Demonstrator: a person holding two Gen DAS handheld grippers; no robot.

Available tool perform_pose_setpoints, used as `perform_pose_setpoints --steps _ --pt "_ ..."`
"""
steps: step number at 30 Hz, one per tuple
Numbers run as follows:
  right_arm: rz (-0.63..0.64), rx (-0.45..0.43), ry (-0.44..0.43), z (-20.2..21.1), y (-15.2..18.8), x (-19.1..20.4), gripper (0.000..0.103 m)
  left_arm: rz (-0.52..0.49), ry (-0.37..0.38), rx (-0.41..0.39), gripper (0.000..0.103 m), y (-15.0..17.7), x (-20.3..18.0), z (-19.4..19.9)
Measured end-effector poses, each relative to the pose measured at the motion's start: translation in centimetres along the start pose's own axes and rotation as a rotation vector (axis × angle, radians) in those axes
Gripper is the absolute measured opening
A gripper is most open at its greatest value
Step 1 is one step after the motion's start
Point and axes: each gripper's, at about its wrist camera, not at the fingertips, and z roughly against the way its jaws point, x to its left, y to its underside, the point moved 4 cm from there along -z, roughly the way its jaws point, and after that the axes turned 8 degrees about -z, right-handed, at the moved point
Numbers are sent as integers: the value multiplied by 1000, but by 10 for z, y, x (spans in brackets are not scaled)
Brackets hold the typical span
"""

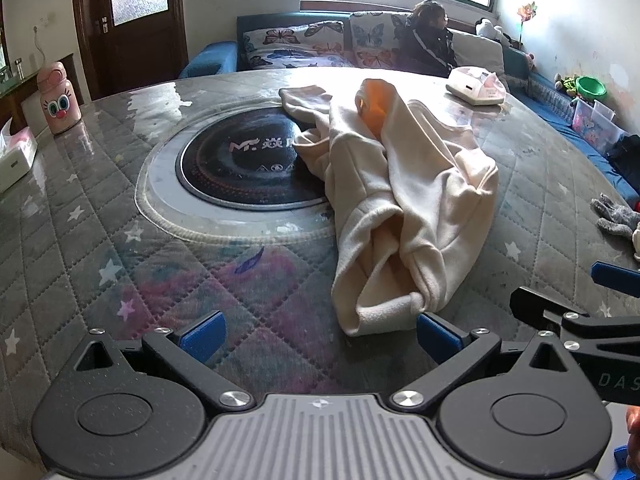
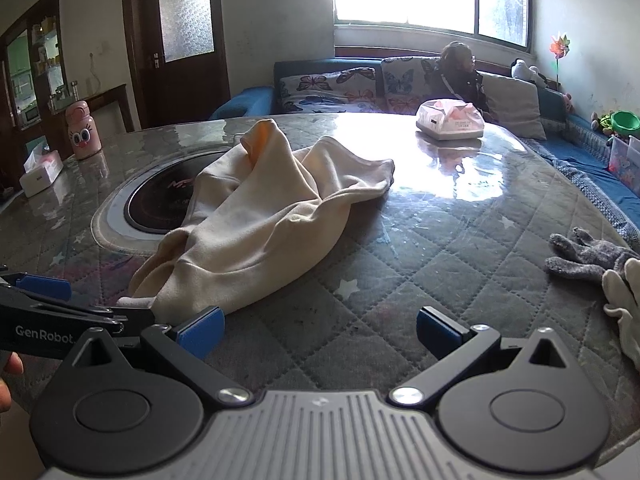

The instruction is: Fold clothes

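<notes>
A cream garment (image 1: 400,208) with an orange lining lies crumpled on the quilted table, partly over the round black cooktop (image 1: 236,168). My left gripper (image 1: 318,336) is open, low over the table; the garment's near hem lies just ahead of its right finger. The same cream garment (image 2: 256,216) appears left of centre in the right wrist view. My right gripper (image 2: 318,330) is open, its left finger close to the hem, nothing between the fingers. Each gripper shows at the edge of the other's view.
A grey glove (image 2: 588,254) and a white cloth lie at the right table edge. A tissue box (image 2: 450,122) stands far right, a pink bottle (image 1: 60,100) and another tissue box (image 1: 14,156) far left. A person sits on the sofa (image 1: 296,46) behind.
</notes>
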Motion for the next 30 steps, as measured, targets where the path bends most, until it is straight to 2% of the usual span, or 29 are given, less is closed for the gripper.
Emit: perform_pose_setpoints --steps 19,30 --pt "19 -29 -61 -19 -45 1 103 -1 -27 -46 103 -32 26 -2" --pt "40 -44 -56 -48 -80 4 98 -16 -40 -61 103 -63 30 -25"
